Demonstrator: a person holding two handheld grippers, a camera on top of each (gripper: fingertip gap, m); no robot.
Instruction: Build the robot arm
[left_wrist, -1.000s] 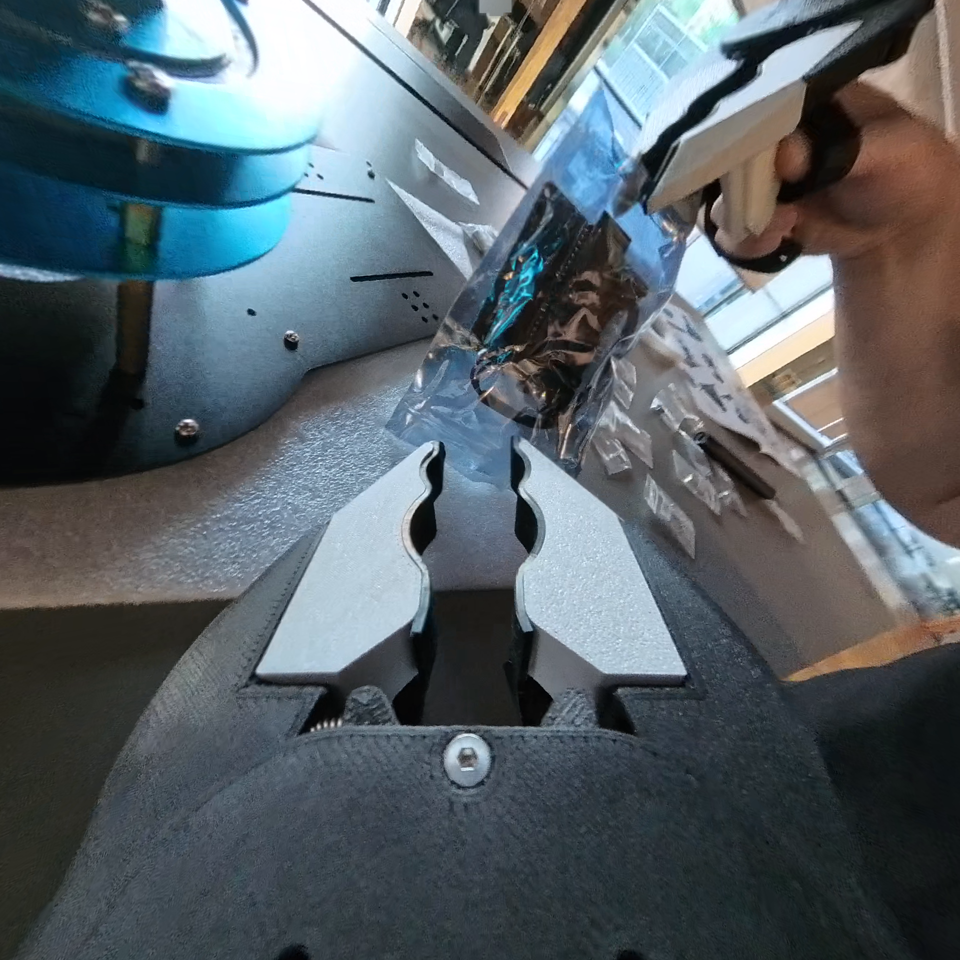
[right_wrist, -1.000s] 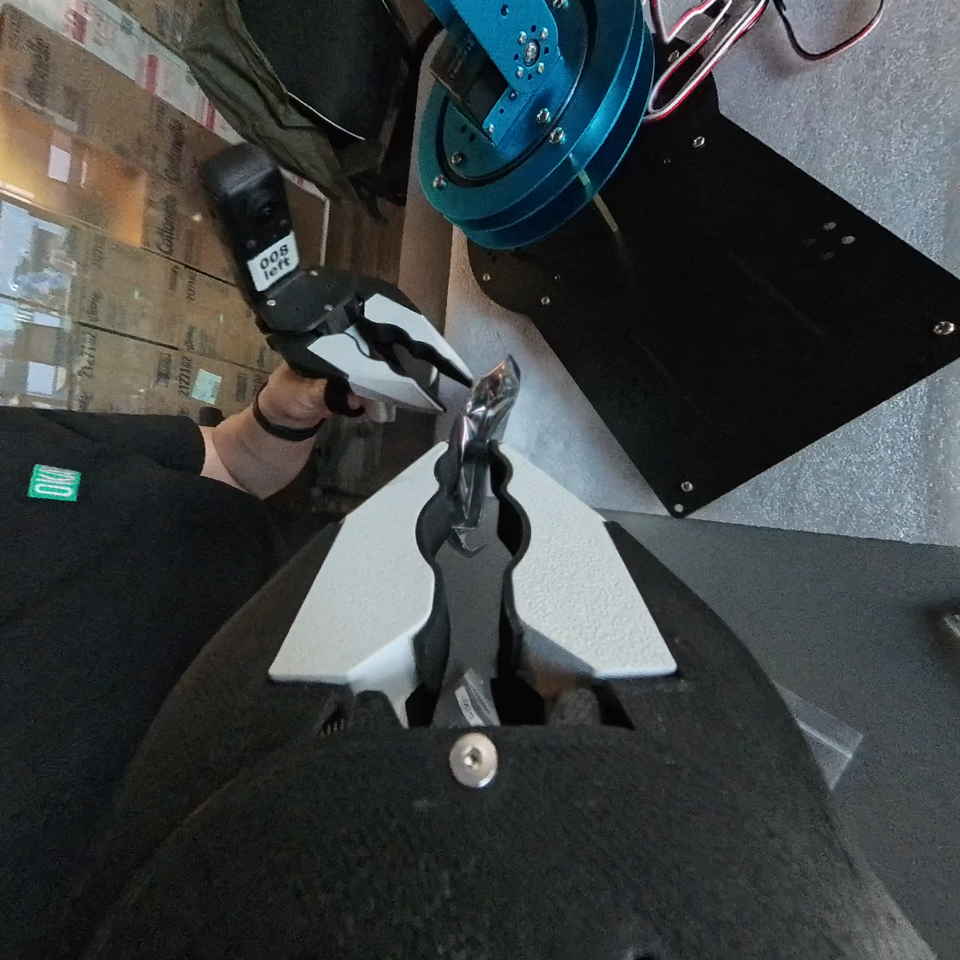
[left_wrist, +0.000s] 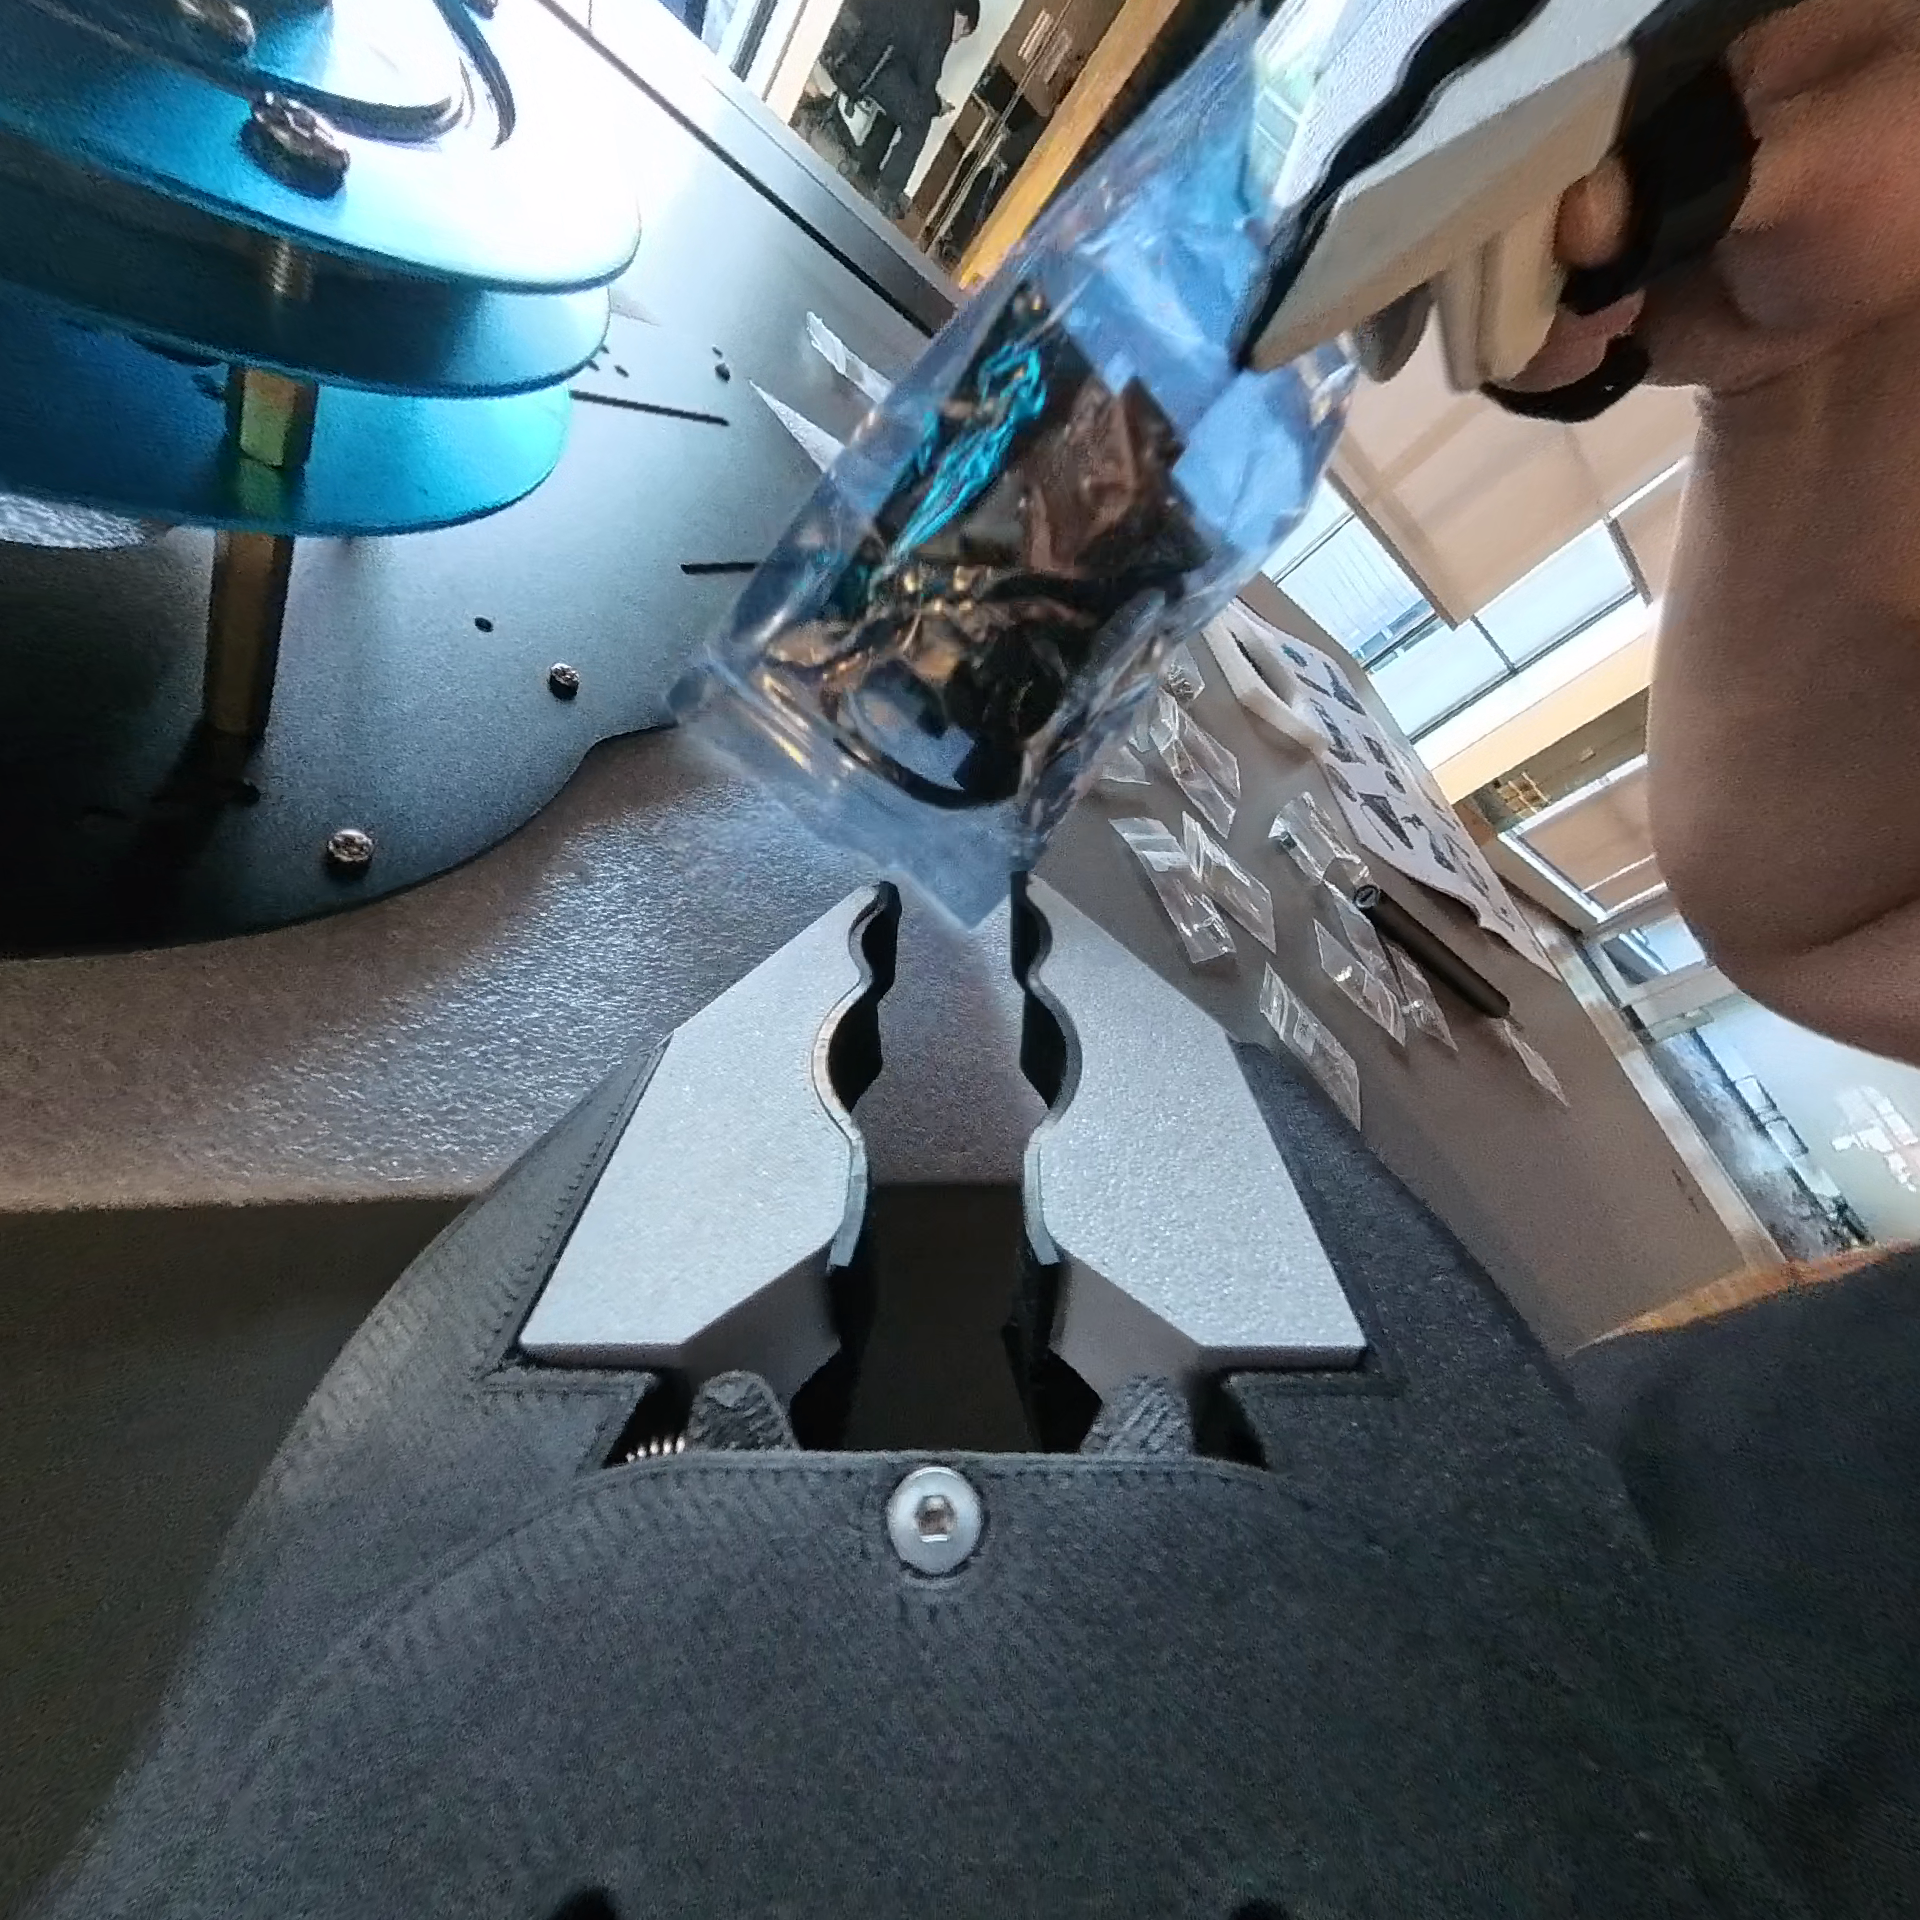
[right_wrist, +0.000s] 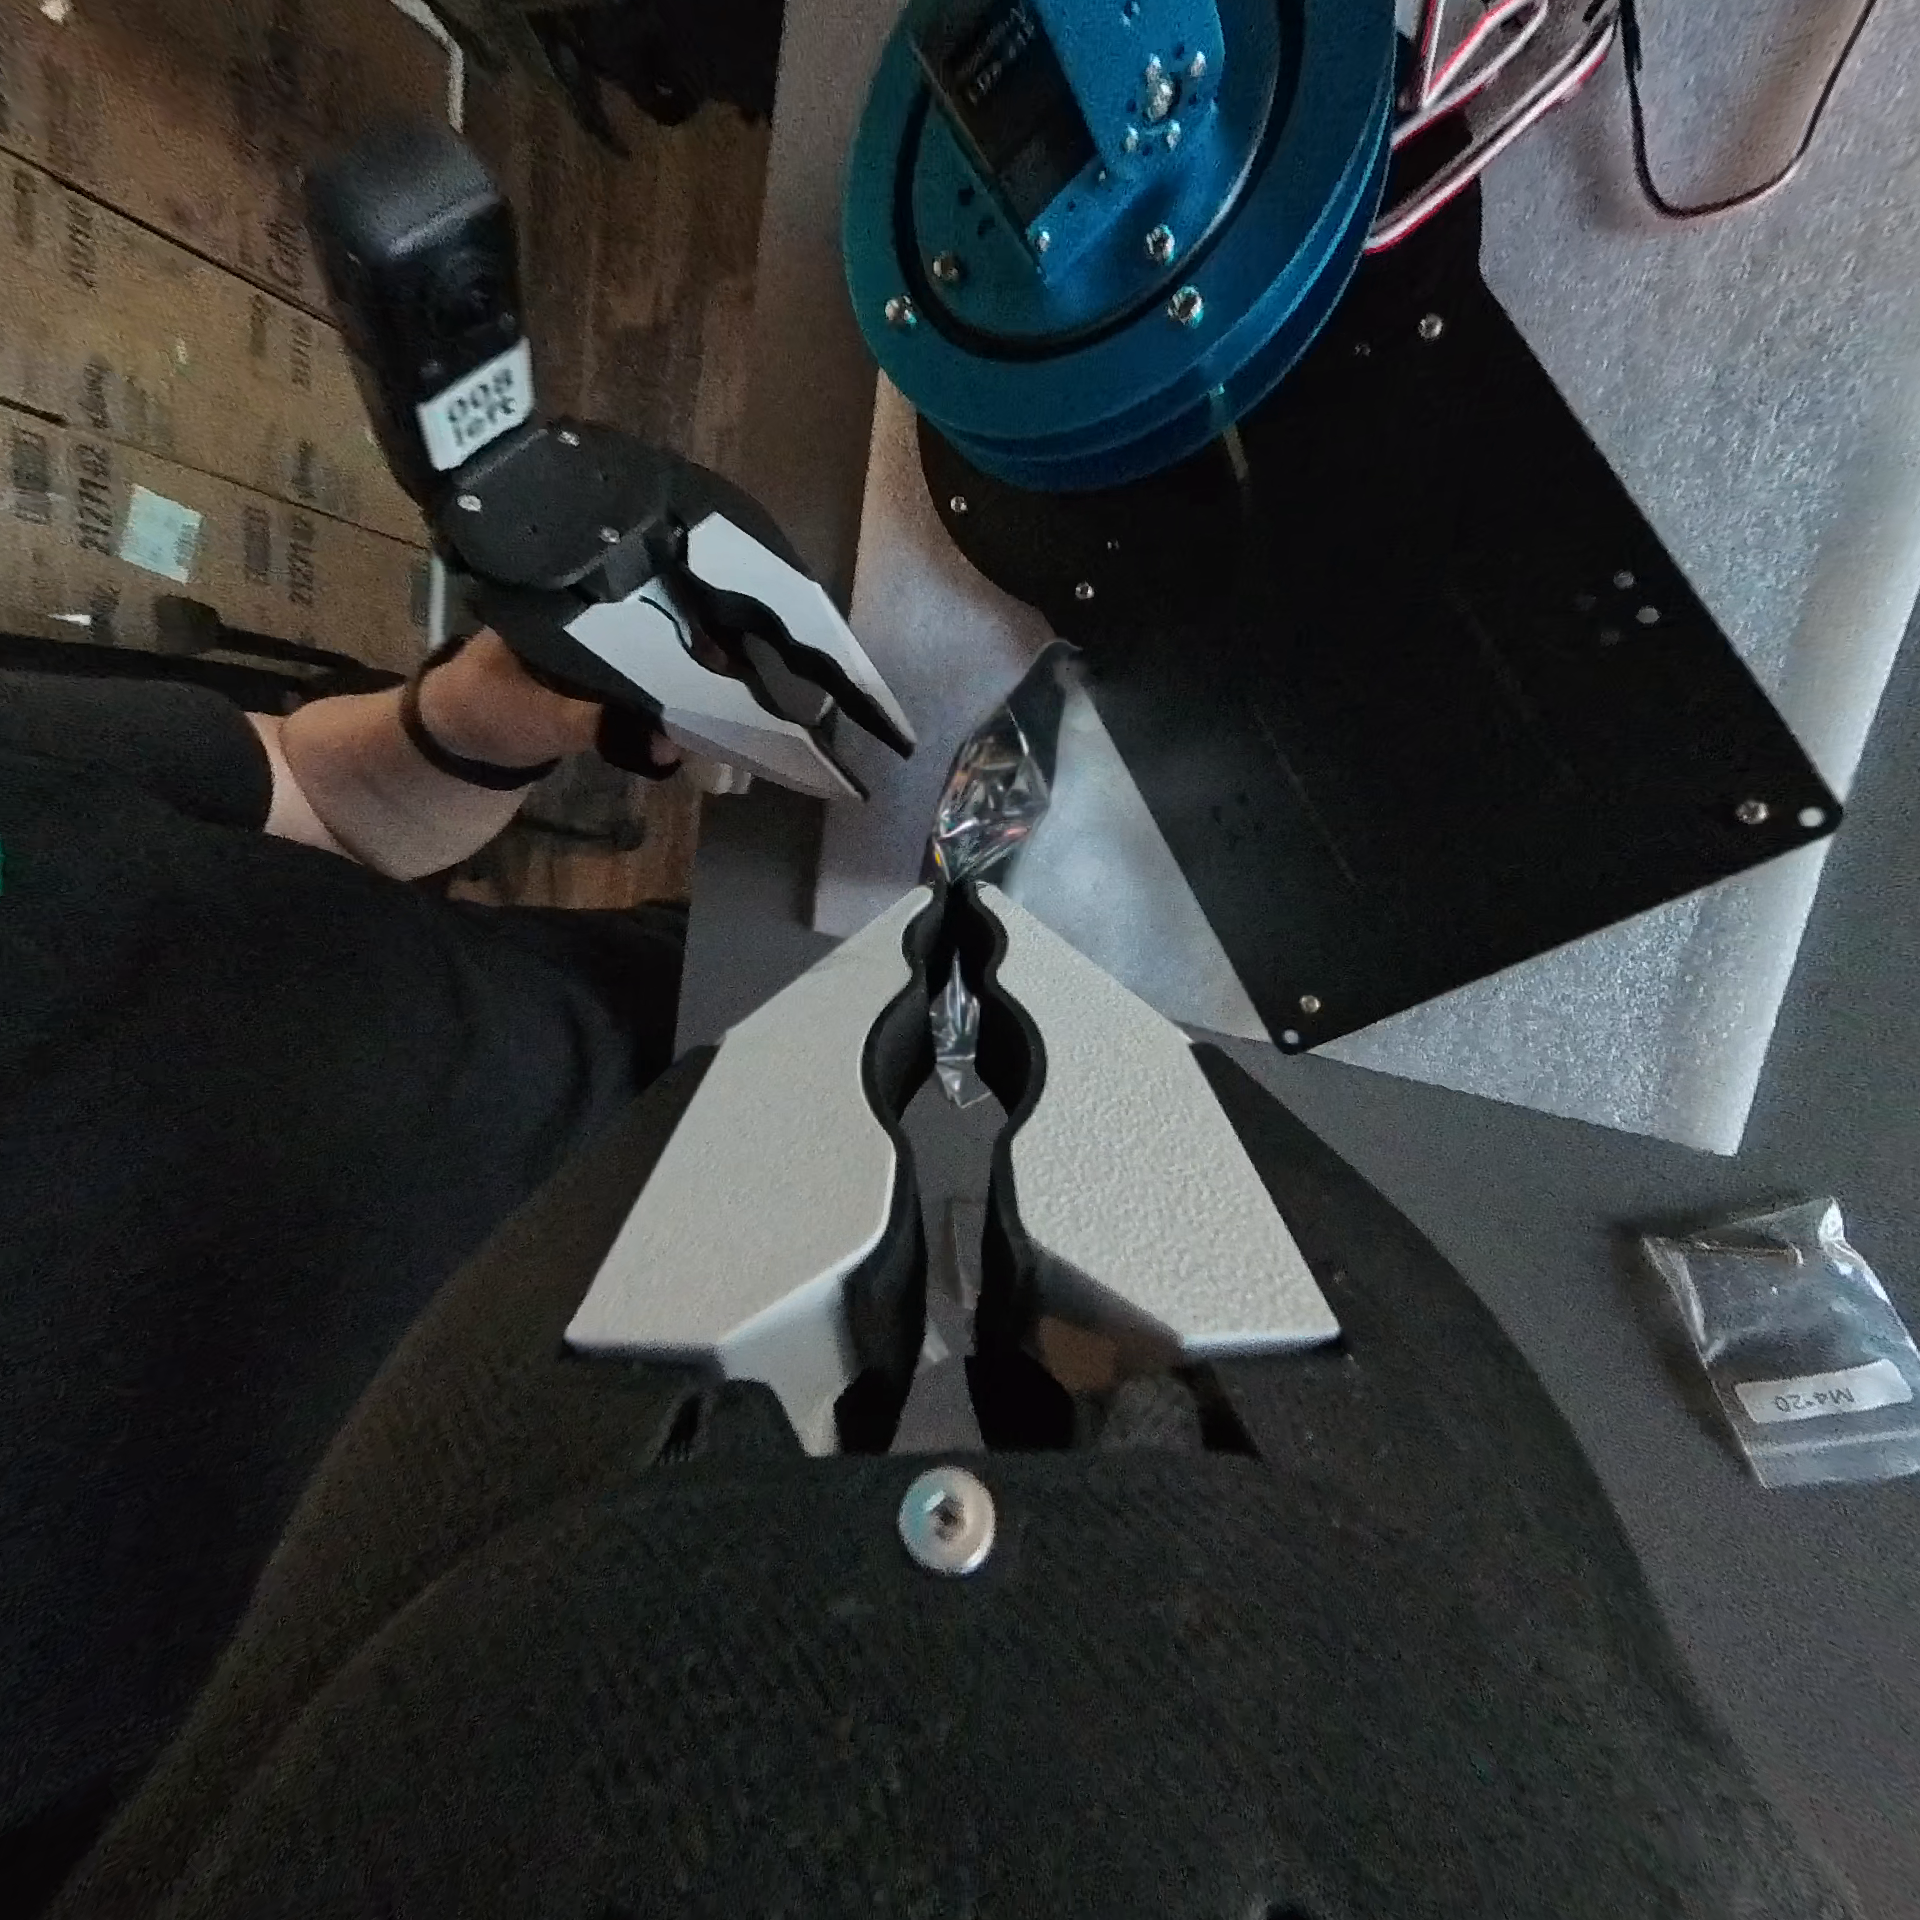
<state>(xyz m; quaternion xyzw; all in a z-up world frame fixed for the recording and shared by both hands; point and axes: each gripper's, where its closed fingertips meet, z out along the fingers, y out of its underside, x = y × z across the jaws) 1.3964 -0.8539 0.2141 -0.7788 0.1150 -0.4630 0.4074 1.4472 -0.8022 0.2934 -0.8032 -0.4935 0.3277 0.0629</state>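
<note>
A clear plastic bag (left_wrist: 997, 582) with dark small parts inside hangs in the air. My right gripper (right_wrist: 956, 896) is shut on its top edge; the bag (right_wrist: 992, 774) shows edge-on beyond the fingertips, and that gripper also shows at the upper right of the left wrist view (left_wrist: 1382, 208). My left gripper (left_wrist: 951, 899) is open and empty, its tips just under the bag's lower corner. It shows open in the right wrist view (right_wrist: 883, 769), just left of the bag. A blue round layered disc assembly (right_wrist: 1112, 229) stands on a black metal plate (right_wrist: 1455, 707).
The black plate lies on a grey foam sheet (right_wrist: 1662, 997) on a dark table. A small bag of screws with a white label (right_wrist: 1787, 1340) lies at the right. Several small clear bags (left_wrist: 1205, 894), a black pen-like tool (left_wrist: 1434, 961) and a printed sheet (left_wrist: 1382, 769) lie farther off. Red, white and black wires (right_wrist: 1558, 114) run from the disc. Tip to tip, the grippers are about 12 cm apart.
The right gripper has closed tighter on the bag's edge and lifted it a little. The left gripper has opened a little wider and come closer under the bag's lower corner.
</note>
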